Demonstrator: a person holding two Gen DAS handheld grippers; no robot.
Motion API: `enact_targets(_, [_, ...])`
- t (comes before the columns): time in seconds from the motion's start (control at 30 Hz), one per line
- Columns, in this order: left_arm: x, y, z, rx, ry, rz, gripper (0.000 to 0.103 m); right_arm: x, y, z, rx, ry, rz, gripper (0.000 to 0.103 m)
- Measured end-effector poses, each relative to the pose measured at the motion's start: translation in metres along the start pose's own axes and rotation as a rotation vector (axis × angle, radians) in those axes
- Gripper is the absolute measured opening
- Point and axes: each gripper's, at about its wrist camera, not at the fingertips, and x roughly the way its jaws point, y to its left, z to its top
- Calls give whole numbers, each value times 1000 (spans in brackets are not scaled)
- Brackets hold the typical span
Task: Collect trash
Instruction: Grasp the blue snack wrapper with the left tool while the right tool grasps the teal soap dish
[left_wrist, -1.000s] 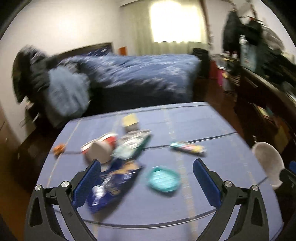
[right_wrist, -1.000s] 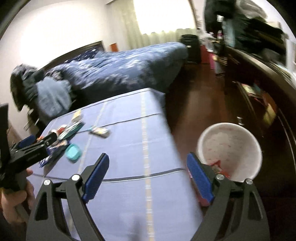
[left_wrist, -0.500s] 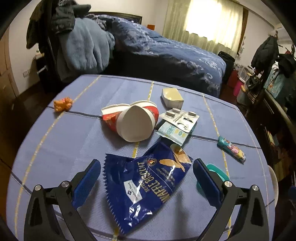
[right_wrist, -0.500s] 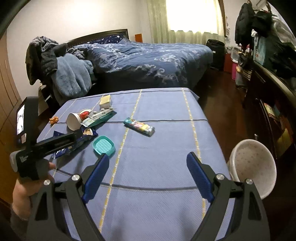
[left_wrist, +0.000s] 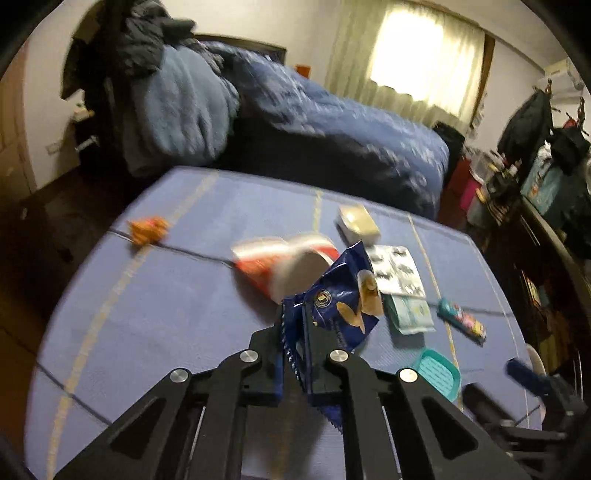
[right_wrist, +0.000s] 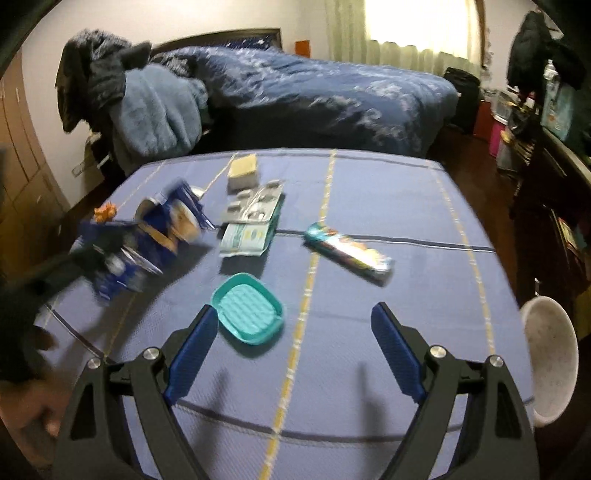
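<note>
A blue biscuit bag (left_wrist: 340, 295) stands crumpled between the pads of my left gripper (left_wrist: 293, 325), whose jaws are closing tight on its near end. From the right wrist view the same bag (right_wrist: 166, 229) hangs at the far left. My right gripper (right_wrist: 295, 314) is open over the blue tablecloth (right_wrist: 388, 192), nothing between its fingers. A teal dish (right_wrist: 248, 308) lies just beyond its left finger. Behind the bag lies a tipped red paper cup (left_wrist: 284, 266). A colourful candy wrapper (right_wrist: 347, 253) lies mid-table.
A blister pack (right_wrist: 255, 206), a tissue packet (right_wrist: 245, 238), a pale box (right_wrist: 243, 168) and an orange scrap (left_wrist: 147, 229) lie on the cloth. A white bin (right_wrist: 550, 362) stands off the table's right edge. A bed with blue bedding is behind.
The left jaws went from wide open to shut on the biscuit bag, which now stands up off the cloth. The right gripper swung left from the bin side to over the table.
</note>
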Motion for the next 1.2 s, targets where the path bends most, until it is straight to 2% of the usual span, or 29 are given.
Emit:
enact_targets(0.2, [-27, 25, 11, -16, -67, 47, 8, 30, 20, 5, -47, 49, 22, 85])
enact_targets(0.27, [-31, 32, 9, -24, -72, 46, 8, 40, 24, 7, -50, 73, 20, 77])
enact_targets(0.33, [-32, 34, 9, -31, -71, 41, 8, 43, 27, 7, -63, 60, -3, 74])
enact_targets(0.4, [-32, 35, 9, -31, -71, 41, 8, 43, 28, 8, -57, 59, 0, 66])
enact_targets(0.43, [-32, 35, 9, -32, -69, 39, 8, 42, 28, 8, -58, 56, -1, 56])
enact_targets(0.47, [-32, 35, 8, -33, -68, 38, 8, 41, 28, 8, -57, 54, -2, 53])
enact_targets(0.9, [-40, 18, 1, 10, -66, 44, 9, 7, 3, -5, 5, 13, -20, 53])
enact_targets(1.2, [-55, -10, -5, 58, -64, 8, 9, -20, -28, -24, 90, -4, -21, 53])
